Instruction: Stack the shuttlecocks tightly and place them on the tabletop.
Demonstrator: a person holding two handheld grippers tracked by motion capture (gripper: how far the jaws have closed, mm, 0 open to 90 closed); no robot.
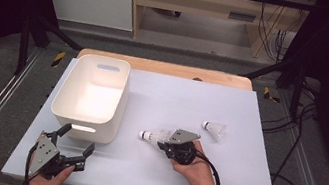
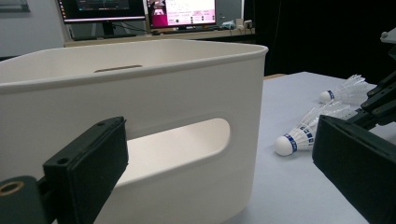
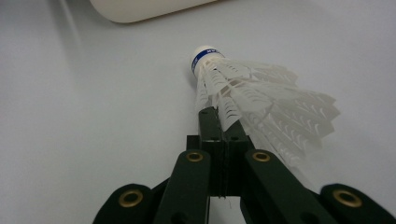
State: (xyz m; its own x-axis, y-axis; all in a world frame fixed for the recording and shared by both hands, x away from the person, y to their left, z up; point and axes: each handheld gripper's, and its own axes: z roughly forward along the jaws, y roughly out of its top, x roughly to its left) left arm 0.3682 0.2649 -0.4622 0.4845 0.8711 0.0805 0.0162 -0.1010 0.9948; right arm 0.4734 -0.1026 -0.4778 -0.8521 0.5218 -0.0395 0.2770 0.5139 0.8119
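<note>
Beyond the bin [image 2: 187, 93], 2 monitors [image 2: 140, 11]

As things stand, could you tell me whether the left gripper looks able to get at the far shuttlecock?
Probably not without a long reach: the left gripper sits beside the white bin, and the right gripper with its shuttlecock lies between it and the far shuttlecock.

A white feathered shuttlecock with a blue-banded cork tip [image 1: 151, 135] lies on its side just below the frame's centre, tip pointing left. Its skirt is pinched between black jaws. A second, matching shuttlecock [image 1: 214, 128] lies on its side to the right of centre, well apart.
</note>
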